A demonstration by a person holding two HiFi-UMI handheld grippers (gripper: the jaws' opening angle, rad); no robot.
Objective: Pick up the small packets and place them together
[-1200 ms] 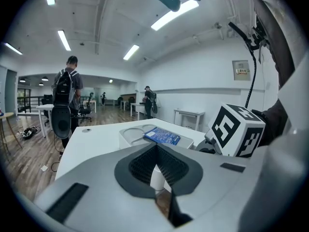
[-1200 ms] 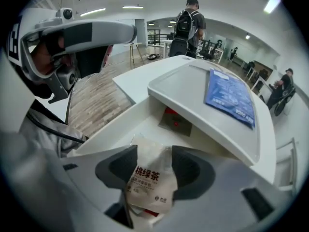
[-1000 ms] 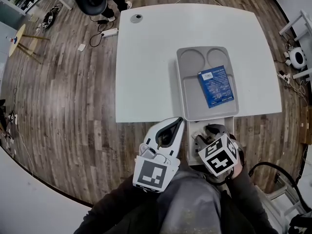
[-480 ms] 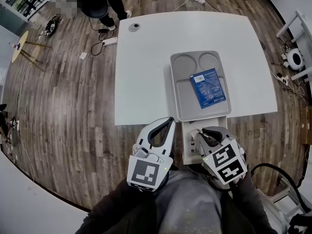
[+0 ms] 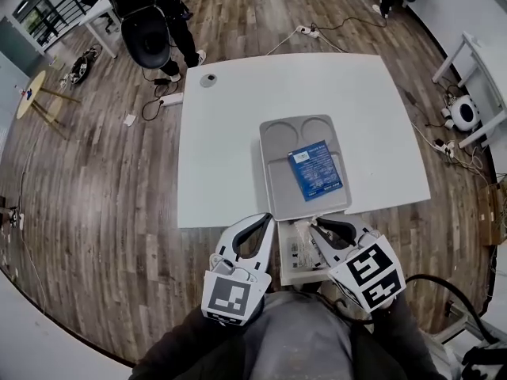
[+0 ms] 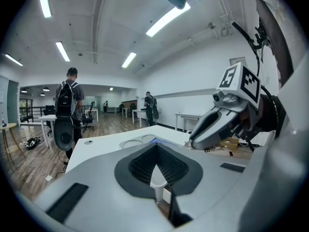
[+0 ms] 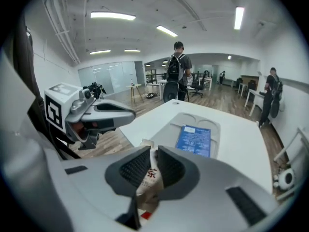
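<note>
Head view looks steeply down; low gripper views share the tray (image 5: 273, 169).

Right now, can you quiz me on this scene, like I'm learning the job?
1. True or false: the blue packet lies on the tray.
2. Which gripper pinches the small packet?
3. Fill in: the tray sits on the white ____.

Key: 1 true. 2 the right gripper. 3 table.

Probably an open-plan office or lab: white table (image 5: 238, 133), office chair (image 5: 146, 34), ceiling strip lights (image 7: 112, 16), desks (image 6: 48, 117) beyond.
</note>
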